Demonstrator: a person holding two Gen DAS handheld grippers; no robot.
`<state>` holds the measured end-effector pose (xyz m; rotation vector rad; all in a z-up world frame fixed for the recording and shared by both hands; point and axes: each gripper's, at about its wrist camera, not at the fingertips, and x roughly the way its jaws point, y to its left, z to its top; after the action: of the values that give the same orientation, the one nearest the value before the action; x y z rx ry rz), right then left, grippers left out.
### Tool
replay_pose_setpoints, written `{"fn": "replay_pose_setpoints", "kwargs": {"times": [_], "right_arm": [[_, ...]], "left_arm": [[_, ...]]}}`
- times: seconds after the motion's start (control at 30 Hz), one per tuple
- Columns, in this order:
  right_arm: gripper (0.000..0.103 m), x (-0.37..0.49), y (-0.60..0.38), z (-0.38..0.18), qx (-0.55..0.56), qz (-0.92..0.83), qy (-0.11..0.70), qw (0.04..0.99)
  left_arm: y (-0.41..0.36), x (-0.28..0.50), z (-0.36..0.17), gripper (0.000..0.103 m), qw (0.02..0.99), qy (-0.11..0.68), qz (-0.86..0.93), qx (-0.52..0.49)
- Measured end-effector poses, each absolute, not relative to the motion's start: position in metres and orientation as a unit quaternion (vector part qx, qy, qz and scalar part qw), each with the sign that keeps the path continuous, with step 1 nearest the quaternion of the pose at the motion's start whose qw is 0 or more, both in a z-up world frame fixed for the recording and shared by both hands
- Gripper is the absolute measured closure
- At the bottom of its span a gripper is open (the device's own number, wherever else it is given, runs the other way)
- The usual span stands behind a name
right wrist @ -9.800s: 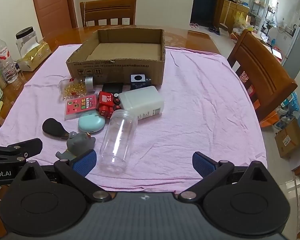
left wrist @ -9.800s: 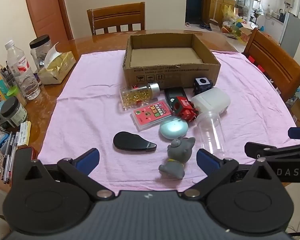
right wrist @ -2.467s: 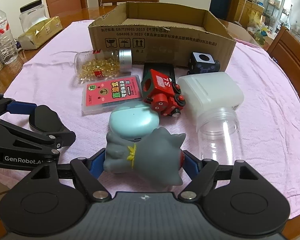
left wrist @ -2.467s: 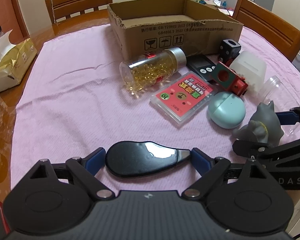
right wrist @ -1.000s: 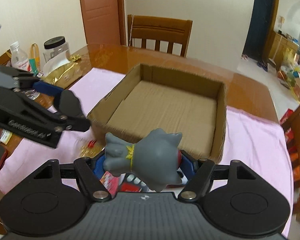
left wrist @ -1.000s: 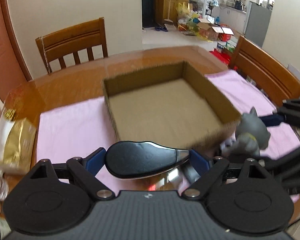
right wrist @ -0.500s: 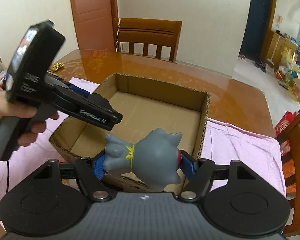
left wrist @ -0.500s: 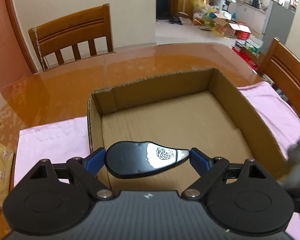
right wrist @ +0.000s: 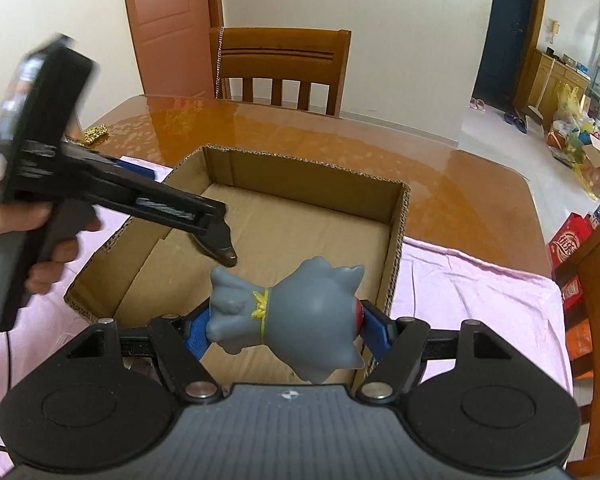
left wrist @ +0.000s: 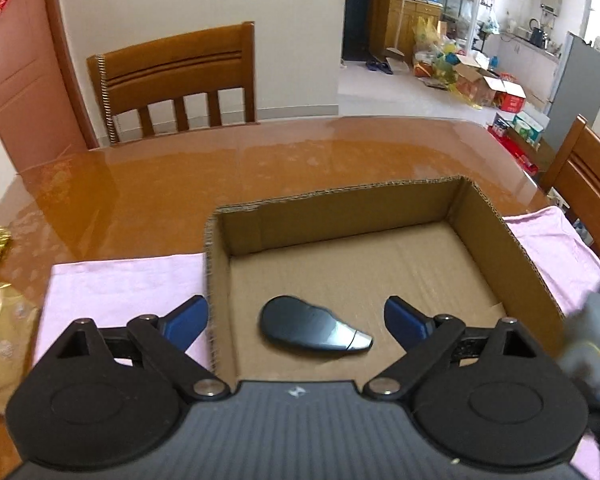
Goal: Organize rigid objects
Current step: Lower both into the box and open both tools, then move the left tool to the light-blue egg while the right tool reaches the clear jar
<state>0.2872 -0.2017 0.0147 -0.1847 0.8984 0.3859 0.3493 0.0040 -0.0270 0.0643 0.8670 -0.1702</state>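
The open cardboard box stands on the pink cloth. A glossy black teardrop-shaped object lies in the box near its front left. My left gripper is open above it, its fingers apart on either side. In the right wrist view the left gripper hangs over the box's left part. My right gripper is shut on a grey cat figurine, held above the box's near edge. The figurine also shows blurred at the right of the left wrist view.
A wooden chair stands at the table's far side, another at the right. The glossy brown table extends behind the box. A gold tissue pack lies at the left. The other objects are hidden below the views.
My left gripper has opened and the black object has dropped into the box. My right gripper, with the figurine, has come a little closer over the box.
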Motion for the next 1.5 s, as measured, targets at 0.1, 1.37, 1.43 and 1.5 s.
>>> {"fn": "replay_pose_setpoints", "kwargs": {"times": [0.1,1.37,1.43,1.5], "right_arm": [[0.026,0.299,-0.196,0.01,-0.093,0.188,0.434,0.876],[0.0,0.191,-0.195,0.006,-0.086,0.134,0.419,0.894],[0.0,0.173,-0.196,0.002,-0.084,0.125,0.426,0.892],[0.0,0.157,-0.198,-0.003,-0.086,0.121,0.431,0.89]], "left_arm": [[0.015,0.336,-0.015,0.007,0.905,0.42,-0.056,0.041],[0.065,0.16,-0.034,0.003,0.904,0.426,-0.02,0.033],[0.062,0.152,-0.037,0.003,0.904,0.425,-0.026,0.041],[0.059,0.144,-0.041,0.003,0.904,0.424,-0.034,0.045]]}}
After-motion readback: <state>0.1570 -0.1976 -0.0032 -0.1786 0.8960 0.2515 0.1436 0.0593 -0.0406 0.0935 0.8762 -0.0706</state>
